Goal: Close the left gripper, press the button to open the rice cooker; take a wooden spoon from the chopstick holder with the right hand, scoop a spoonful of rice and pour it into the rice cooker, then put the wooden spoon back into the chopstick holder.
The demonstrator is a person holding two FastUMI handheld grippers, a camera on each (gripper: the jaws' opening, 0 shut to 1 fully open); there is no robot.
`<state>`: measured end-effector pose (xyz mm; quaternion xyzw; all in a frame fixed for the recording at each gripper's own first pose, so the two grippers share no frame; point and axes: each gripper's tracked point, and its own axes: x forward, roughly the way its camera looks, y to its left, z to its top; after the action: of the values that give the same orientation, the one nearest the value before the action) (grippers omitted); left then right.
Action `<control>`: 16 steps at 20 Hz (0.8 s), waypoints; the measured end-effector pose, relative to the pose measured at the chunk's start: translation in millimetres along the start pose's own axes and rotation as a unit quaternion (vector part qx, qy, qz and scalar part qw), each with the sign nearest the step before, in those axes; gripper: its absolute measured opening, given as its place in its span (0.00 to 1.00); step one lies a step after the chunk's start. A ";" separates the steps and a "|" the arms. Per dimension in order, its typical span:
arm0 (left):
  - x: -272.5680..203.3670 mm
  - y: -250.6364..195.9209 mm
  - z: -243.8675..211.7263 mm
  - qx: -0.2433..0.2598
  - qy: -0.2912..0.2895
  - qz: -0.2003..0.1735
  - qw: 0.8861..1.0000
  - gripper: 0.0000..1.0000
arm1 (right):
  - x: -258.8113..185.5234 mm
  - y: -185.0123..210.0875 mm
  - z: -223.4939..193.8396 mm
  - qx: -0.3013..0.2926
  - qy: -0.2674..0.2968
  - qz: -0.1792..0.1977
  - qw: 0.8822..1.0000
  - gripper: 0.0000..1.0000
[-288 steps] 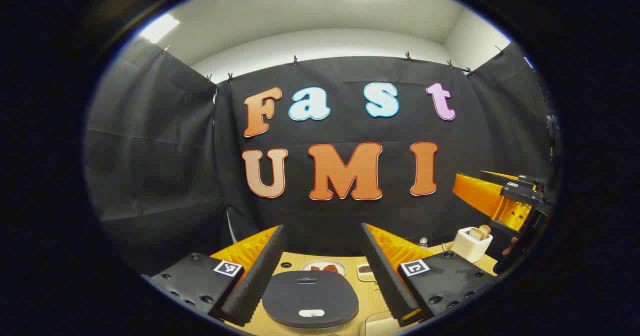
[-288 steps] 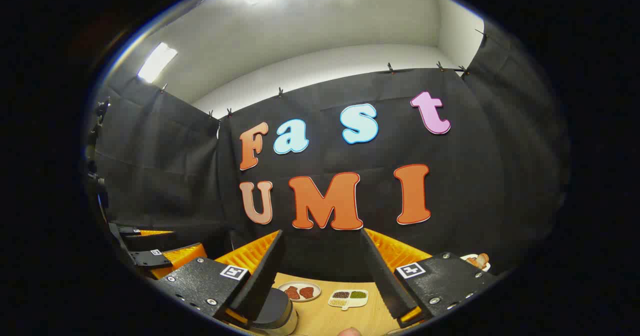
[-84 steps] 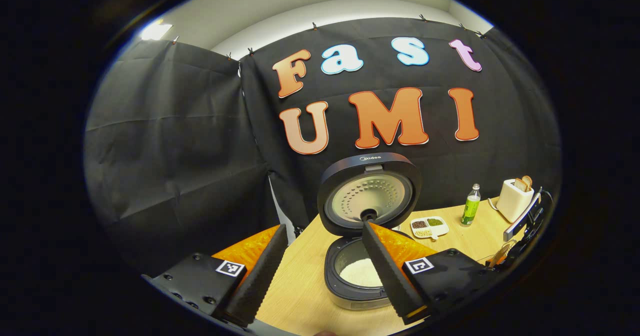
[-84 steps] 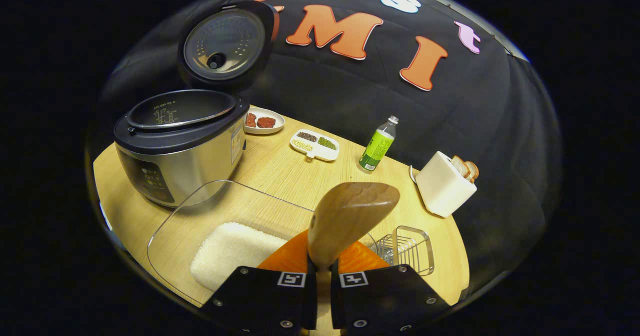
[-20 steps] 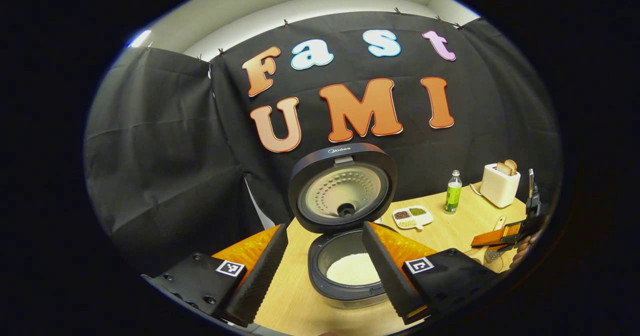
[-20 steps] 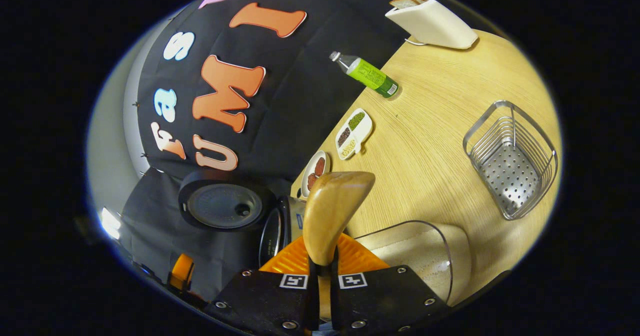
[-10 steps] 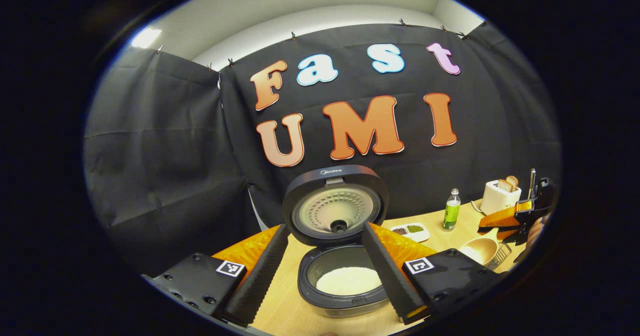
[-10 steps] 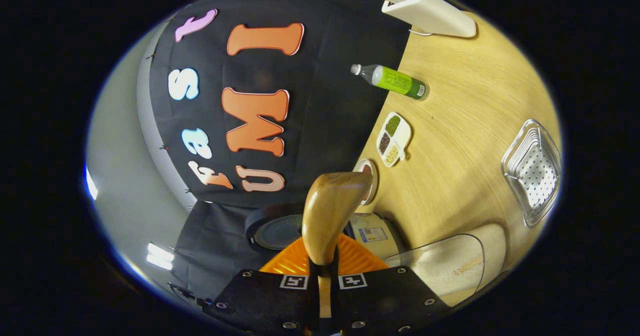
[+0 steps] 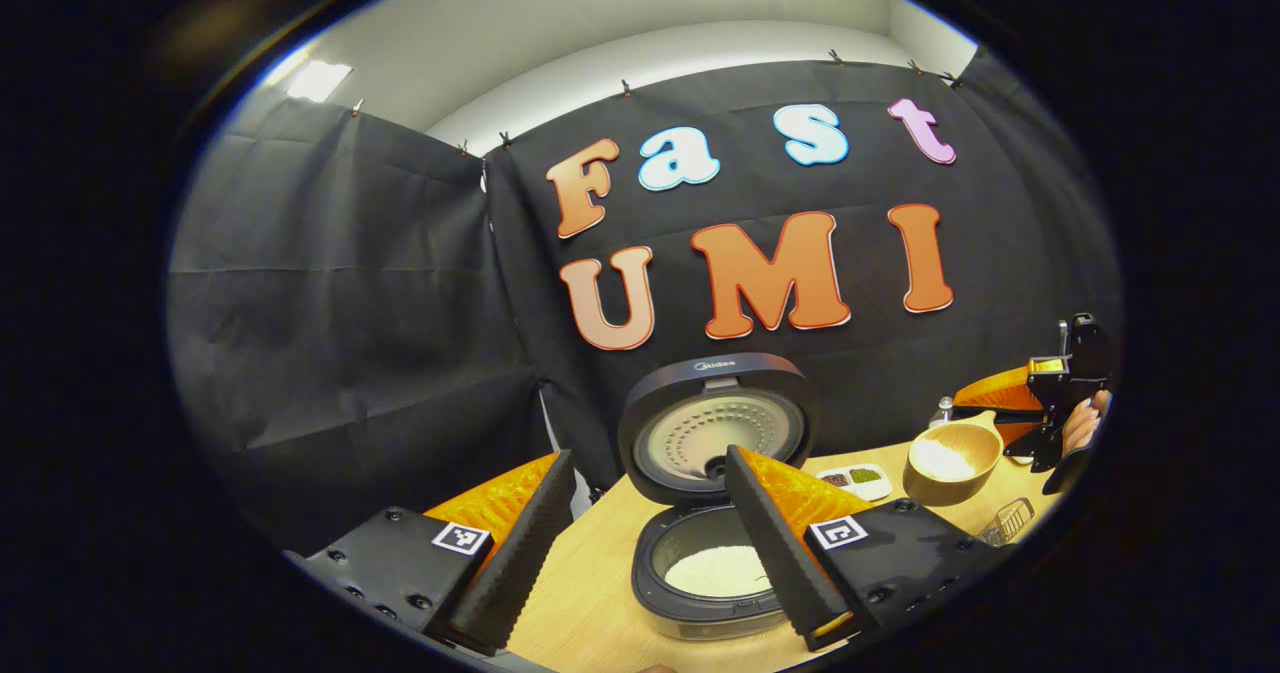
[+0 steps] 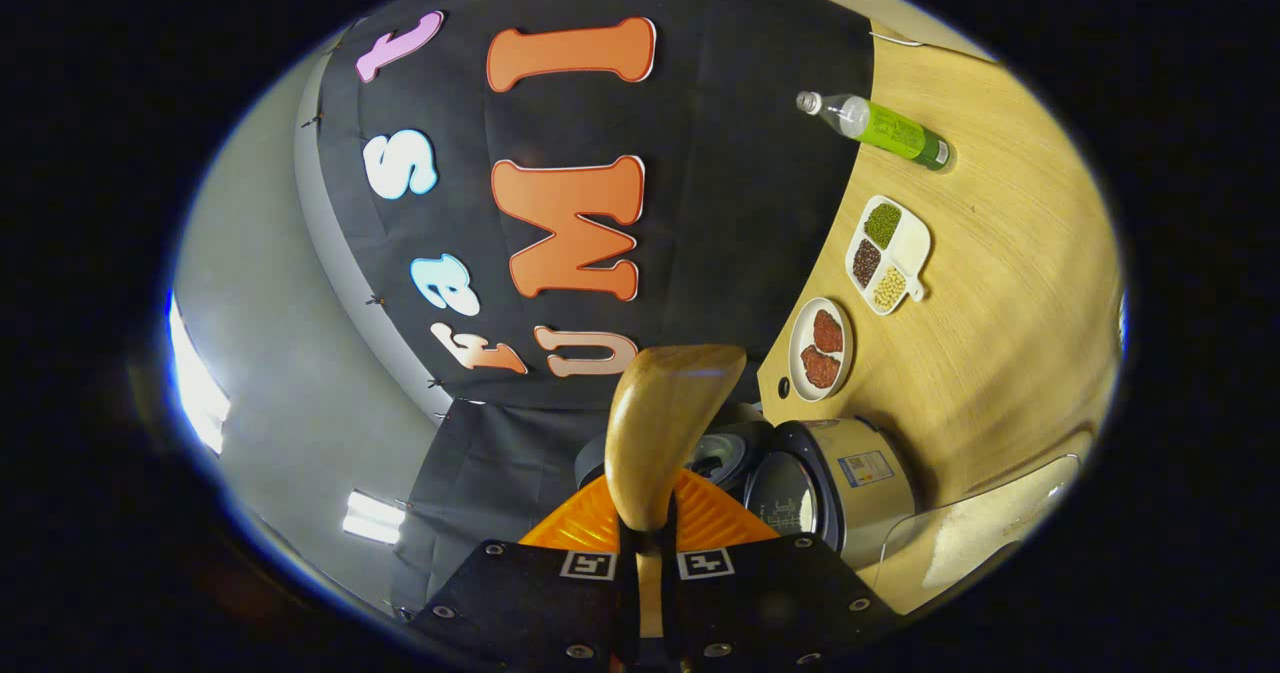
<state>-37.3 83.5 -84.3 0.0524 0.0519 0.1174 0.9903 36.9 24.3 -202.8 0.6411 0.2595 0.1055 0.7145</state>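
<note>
The left hand-held gripper (image 9: 645, 543) is held with its 2 fingers spread wide and nothing between them, above the near edge of the bench (image 9: 590, 603). Ahead of it the rice cooker (image 9: 710, 573) is seen standing on the bench with its lid (image 9: 715, 428) raised upright at the back, and white rice is seen in the inner pot.

In the left gripper view, the right hand-held gripper (image 9: 985, 408) is seen at the far right, held by a hand (image 9: 1082, 428). The wooden spoon (image 9: 950, 458) is carried by it in the air, bowl upward, with a small heap of rice in the bowl. The spoon is to the right of the open cooker and higher than its rim. A wire chopstick holder (image 9: 1005, 521) is partly seen on the bench below the spoon.

In the right gripper view, which is rolled sideways, the right hand-held gripper (image 10: 645, 558) is narrowed tight on the spoon's handle, and the back of the wooden spoon (image 10: 665, 428) is seen rising from between the fingers. Behind it are seen the rice cooker (image 10: 840, 488), a plate (image 10: 820, 348) bearing 2 red pieces, a 3-part dish (image 10: 888, 253) of grains, a green-labelled bottle (image 10: 880, 125) and a clear container (image 10: 985, 533) of rice.
</note>
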 end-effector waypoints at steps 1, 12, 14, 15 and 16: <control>-0.1 6.4 1.5 -0.002 -0.001 0.008 1.000 1.00 | 7.8 4.6 -4.9 -0.002 0.004 0.001 1.000 0.08; 1.5 73.8 -19.0 -0.016 0.018 0.060 0.998 0.94 | 85.0 4.4 -39.0 -0.076 0.014 -0.037 0.996 0.08; 3.4 83.7 -21.5 -0.016 0.020 0.065 0.998 1.00 | 96.2 -10.2 -47.3 -0.105 0.009 -0.059 0.993 0.08; 4.9 86.4 -24.2 -0.016 0.024 0.065 0.997 1.00 | 100.1 -13.7 -50.7 -0.121 0.007 -0.069 0.990 0.08; 5.7 89.2 -27.5 -0.017 0.026 0.066 0.997 1.00 | 104.8 -17.6 -53.4 -0.140 0.006 -0.080 0.987 0.08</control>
<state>-55.3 173.7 -101.6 0.0360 0.0722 0.1847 0.9795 95.0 118.2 -246.9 0.5114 0.2966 0.0869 0.8018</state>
